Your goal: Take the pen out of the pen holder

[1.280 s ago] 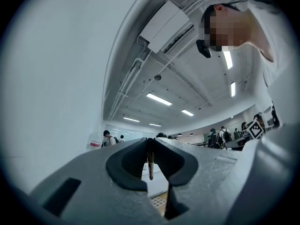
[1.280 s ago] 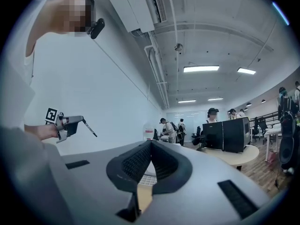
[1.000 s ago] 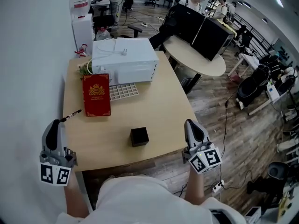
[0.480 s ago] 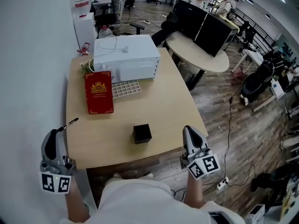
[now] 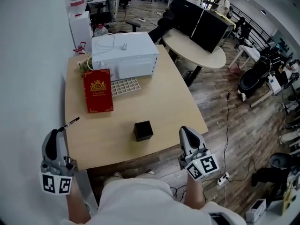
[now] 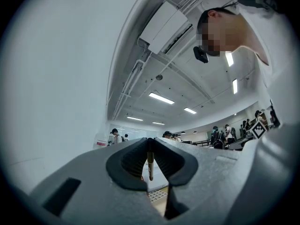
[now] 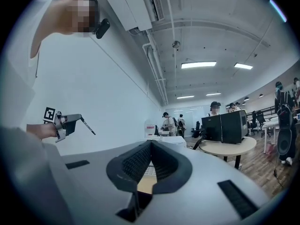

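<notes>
Head view looks down on a light wooden tabletop (image 5: 164, 104) pushed up against a white wall (image 5: 28, 55). Off its near left corner, close by the wall, the left claw (image 5: 60, 131) is pinched tight on the pen (image 5: 71, 123). The pen is thin and dark. It sticks out past the claw's tip and slants up towards a red book (image 5: 98, 96) lying further along the tabletop. The pen is out of the holder (image 5: 143, 131) and well apart from it. The holder, a small black cube, stands alone near the front edge, between the two claws. The right claw (image 5: 183, 130) hovers at the near right corner, jaws closed together with nothing in them.

From the left gripper view, the pen (image 6: 150, 164) shows as a slim rod nipped between the dark ribbed pads (image 6: 133, 161). In the right gripper view, the right claw (image 7: 150, 143) has its pads meeting at the tip with nothing between them. Off to the left of that view, the left claw (image 7: 79, 117) holds the pen (image 7: 88, 125) up in front of the wall.

At the back of the tabletop sits a white box-shaped machine (image 5: 124, 55). A white gridded pad (image 5: 124, 86) lies between it and the book. Beyond stands a round table (image 5: 197, 53) carrying black monitors (image 5: 201, 22).
</notes>
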{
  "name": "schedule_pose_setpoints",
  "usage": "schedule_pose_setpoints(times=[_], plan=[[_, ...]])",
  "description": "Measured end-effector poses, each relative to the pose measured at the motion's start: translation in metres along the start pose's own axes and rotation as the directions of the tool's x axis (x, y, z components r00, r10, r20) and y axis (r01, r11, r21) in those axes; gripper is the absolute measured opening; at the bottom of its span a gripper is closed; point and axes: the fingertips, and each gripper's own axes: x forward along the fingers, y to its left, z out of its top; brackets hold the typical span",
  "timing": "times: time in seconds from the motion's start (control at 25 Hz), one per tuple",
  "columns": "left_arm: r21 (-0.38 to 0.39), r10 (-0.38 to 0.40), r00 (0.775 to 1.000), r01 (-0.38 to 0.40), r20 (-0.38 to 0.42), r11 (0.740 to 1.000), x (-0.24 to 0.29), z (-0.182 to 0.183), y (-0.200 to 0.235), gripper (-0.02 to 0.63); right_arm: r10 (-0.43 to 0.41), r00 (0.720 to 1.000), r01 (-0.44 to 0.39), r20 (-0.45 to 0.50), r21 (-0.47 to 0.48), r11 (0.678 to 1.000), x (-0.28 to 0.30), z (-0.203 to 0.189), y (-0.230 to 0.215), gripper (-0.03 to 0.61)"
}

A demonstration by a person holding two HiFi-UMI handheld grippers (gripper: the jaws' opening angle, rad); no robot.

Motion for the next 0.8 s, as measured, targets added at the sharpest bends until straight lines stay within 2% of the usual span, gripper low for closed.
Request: schedule_pose_setpoints(times=[0.4, 0.64, 0.8], plan=[[-0.026, -0.018, 1.000, 0.019, 0.015, 0.999, -0.002, 0.001, 0.002, 0.054, -0.005, 1.000, 0.005, -0.005, -0.022, 1.000, -0.006, 0.005, 0.012, 0.000], [-0.054, -0.055, 0.998, 0.055, 0.009, 0.997, 0.005, -0.009, -0.006, 0.054, -0.120, 0.993, 0.119, -0.007, -0.048, 0.992, -0.019, 0.005, -0.005, 0.000], [-0.061, -0.074, 0.997, 0.074, 0.009, 0.995, 0.012, -0.011, -0.010, 0.054, -0.135, 0.991, 0.135, 0.002, -0.051, 0.989, -0.024, 0.009, -0.008, 0.000]])
